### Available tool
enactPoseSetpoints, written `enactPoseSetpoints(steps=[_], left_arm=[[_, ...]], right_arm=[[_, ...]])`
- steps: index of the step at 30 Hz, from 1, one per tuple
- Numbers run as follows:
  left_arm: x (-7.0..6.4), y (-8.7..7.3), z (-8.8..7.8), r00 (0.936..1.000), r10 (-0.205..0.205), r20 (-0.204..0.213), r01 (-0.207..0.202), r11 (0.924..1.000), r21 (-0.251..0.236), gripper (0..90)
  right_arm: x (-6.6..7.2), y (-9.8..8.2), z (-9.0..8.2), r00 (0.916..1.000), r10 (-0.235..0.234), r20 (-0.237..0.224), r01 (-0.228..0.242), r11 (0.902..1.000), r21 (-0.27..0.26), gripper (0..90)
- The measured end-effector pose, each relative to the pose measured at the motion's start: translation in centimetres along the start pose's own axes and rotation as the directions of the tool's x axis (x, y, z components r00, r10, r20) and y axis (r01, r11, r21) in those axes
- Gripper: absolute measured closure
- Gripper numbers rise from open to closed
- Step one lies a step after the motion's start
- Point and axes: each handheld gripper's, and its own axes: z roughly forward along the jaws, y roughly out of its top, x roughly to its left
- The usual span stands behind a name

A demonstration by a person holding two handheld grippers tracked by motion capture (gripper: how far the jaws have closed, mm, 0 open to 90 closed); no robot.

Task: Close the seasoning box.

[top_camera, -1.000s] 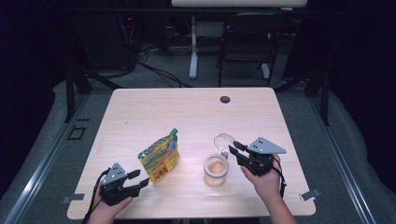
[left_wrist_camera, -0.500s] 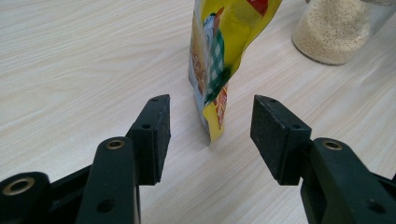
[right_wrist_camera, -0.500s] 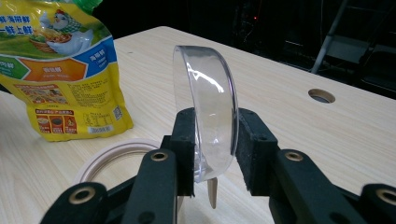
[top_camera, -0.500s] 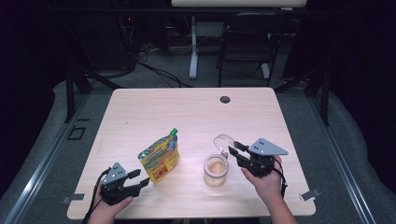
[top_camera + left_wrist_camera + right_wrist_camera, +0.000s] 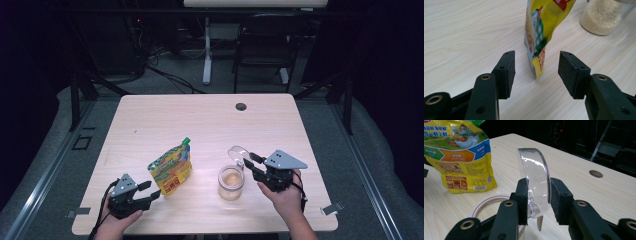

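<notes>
While the jar (image 5: 231,183) already stood uncapped on the table (image 5: 200,120), the job of refilling it from the pouch (image 5: 171,169) looked barely begun. The right gripper (image 5: 248,160) held the clear lid (image 5: 238,152) on edge just above and behind the jar's mouth, and in the right gripper view both pads pressed on the lid (image 5: 535,182). Its jaws had just been easing a little wider, with the lid between them. Whether the lid hung from a hinge on the jar could not be told.

The left gripper (image 5: 151,190) rested near the front edge of the table with its jaws spread. In the left gripper view the pouch's (image 5: 540,32) near edge stood between the pads, and neither pad touched it. The pouch stood upright left of the jar, a little apart from it, and its green cap looked in place. The jar (image 5: 599,17) was partly filled with pale grains.

By my reading, the opening of the jar was done. Seizing the pouch, uncapping it, pouring and closing the jar were all left to do.

Counted: one pouch, one jar, one lid, two grippers, one table with one round hole (image 5: 241,106) near its far edge.
</notes>
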Motion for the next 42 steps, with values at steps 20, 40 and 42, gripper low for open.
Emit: enactPoseSetpoints(steps=[20, 40, 42], left_arm=[[0.1, 0.5, 0.7, 0.9998, 0.016, 0.013, -0.016, 0.9998, 0.007, 48.1], [0.3, 0.8, 1.0, 0.9997, 0.02, 0.015, -0.02, 0.9998, 0.005, 48.1], [0.4, 0.9, 1.0, 0.9995, 0.029, 0.014, -0.029, 0.9996, 0.006, 48.1]], right_arm=[[1.2, -0.2, -0.4, 0.9996, -0.021, -0.016, 0.022, 0.9996, 0.019, 62.5], [3.2, -1.8, 0.1, 0.9975, -0.057, -0.042, 0.06, 0.9942, 0.089, 42.6], [3.3, -1.9, 0.2, 0.9964, -0.069, -0.048, 0.074, 0.9921, 0.101, 39.9]])
